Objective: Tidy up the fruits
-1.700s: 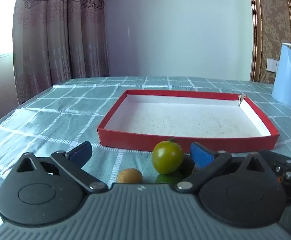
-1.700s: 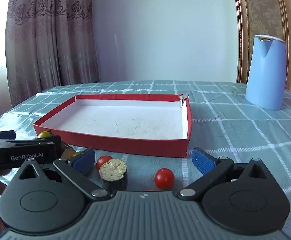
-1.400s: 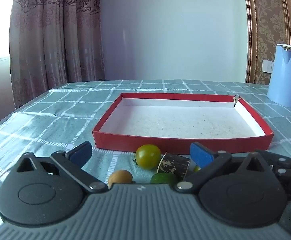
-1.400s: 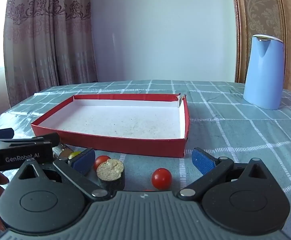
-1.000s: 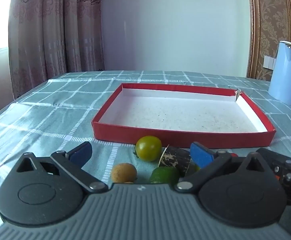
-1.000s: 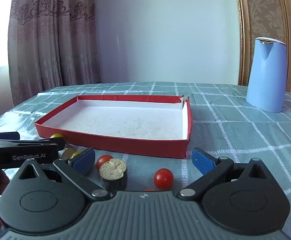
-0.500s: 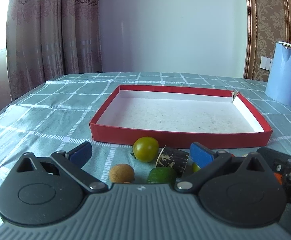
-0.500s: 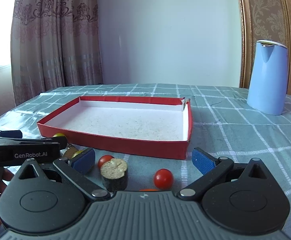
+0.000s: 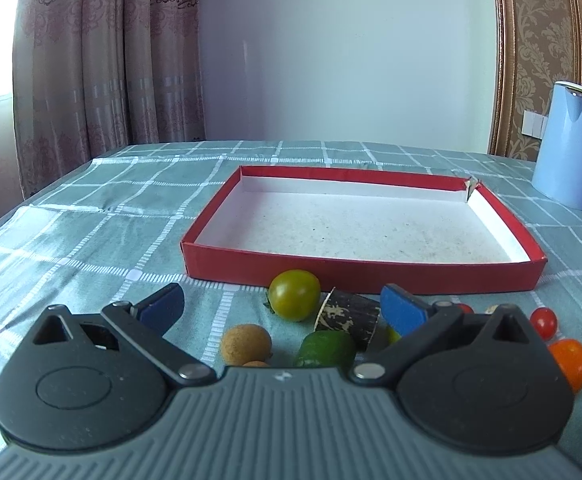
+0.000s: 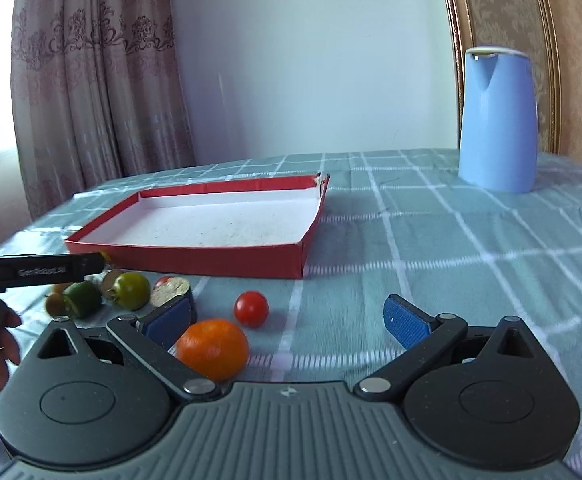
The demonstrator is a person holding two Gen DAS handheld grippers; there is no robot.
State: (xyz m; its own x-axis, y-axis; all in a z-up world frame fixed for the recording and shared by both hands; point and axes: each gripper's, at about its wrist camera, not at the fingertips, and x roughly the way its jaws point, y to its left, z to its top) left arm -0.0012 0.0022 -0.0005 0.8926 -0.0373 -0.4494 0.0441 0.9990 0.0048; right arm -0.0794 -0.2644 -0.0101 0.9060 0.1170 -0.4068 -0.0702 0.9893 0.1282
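A shallow red tray with a white floor lies on the checked cloth; it also shows in the right wrist view. In front of it lie a green tomato, a dark cut stub, a lime, a brown longan, a red cherry tomato and an orange fruit. My left gripper is open above the longan and lime. My right gripper is open; the orange fruit lies by its left finger, a cherry tomato just ahead.
A blue kettle stands on the table at the far right, and also shows in the left wrist view. Curtains hang behind the table's far left edge. The left tool's black body reaches in at the left of the right wrist view.
My right gripper has risen and swung right, so the tray sits further left and the orange fruit shows fully. My left gripper has lifted slightly. Both stay open.
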